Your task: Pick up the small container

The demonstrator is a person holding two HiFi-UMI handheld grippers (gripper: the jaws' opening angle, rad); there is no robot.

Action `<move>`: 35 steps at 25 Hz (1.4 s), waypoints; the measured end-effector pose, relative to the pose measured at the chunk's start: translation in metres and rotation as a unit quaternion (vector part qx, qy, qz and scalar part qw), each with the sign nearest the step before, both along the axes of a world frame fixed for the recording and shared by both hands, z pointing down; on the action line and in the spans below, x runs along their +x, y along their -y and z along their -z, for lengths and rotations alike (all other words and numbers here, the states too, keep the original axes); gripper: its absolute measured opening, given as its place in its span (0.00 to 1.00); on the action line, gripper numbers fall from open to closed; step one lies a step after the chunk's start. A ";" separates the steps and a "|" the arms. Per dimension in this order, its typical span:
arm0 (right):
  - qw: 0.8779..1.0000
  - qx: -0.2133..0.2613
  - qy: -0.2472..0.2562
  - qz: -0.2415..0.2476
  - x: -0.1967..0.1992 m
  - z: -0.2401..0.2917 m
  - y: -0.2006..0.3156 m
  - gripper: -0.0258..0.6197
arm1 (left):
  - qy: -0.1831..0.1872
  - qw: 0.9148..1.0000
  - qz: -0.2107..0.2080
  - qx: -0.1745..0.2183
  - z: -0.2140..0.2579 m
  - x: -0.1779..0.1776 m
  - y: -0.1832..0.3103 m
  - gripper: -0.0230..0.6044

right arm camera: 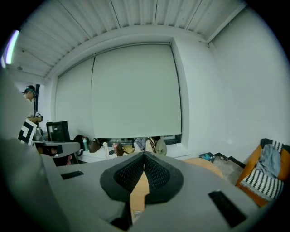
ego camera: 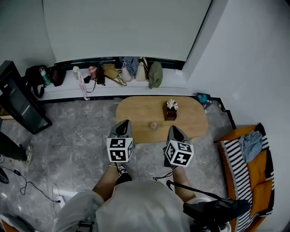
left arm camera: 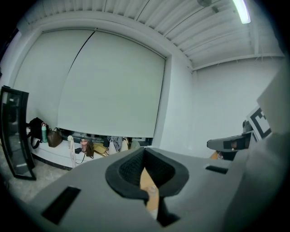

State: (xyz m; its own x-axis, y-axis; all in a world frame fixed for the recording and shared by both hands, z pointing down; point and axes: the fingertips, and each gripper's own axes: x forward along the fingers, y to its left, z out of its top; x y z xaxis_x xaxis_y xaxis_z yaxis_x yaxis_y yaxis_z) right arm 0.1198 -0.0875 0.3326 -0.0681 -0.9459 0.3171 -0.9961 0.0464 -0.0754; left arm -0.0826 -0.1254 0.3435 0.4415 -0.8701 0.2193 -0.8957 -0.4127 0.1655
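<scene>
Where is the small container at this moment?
In the head view, the small container stands toward the near edge of the wooden table, just left of the dark flower box.

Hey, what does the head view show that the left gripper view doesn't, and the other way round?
Only the head view: the brown box with flowers and the person's torso. Only the left gripper view: the ceiling light and ribbed ceiling. Both: the wooden table, the small container and the bags on the ledge.
</scene>
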 end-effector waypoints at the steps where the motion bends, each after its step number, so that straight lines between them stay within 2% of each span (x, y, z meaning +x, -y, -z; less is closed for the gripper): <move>1: 1.000 0.000 -0.001 -0.001 -0.001 0.001 0.011 0.08 | -0.001 1.000 -0.001 0.000 0.001 -0.001 0.011 0.05; 10: 1.000 -0.002 -0.006 0.008 -0.025 0.008 0.110 0.08 | -0.004 1.000 0.009 -0.002 0.006 -0.027 0.109 0.05; 16: 1.000 -0.018 0.000 0.007 -0.035 -0.008 0.157 0.08 | 0.003 1.000 0.010 -0.015 -0.006 -0.040 0.157 0.05; 23: 0.999 -0.035 0.015 0.001 -0.019 -0.023 0.188 0.08 | 0.018 0.999 0.002 -0.036 -0.019 -0.022 0.189 0.05; 28: 0.999 -0.042 0.023 0.021 -0.011 -0.028 0.220 0.08 | 0.025 0.999 0.021 -0.043 -0.021 -0.012 0.204 0.05; 35: 0.998 -0.046 0.029 0.029 0.002 -0.035 0.239 0.08 | 0.043 0.998 0.021 -0.048 -0.029 0.005 0.215 0.05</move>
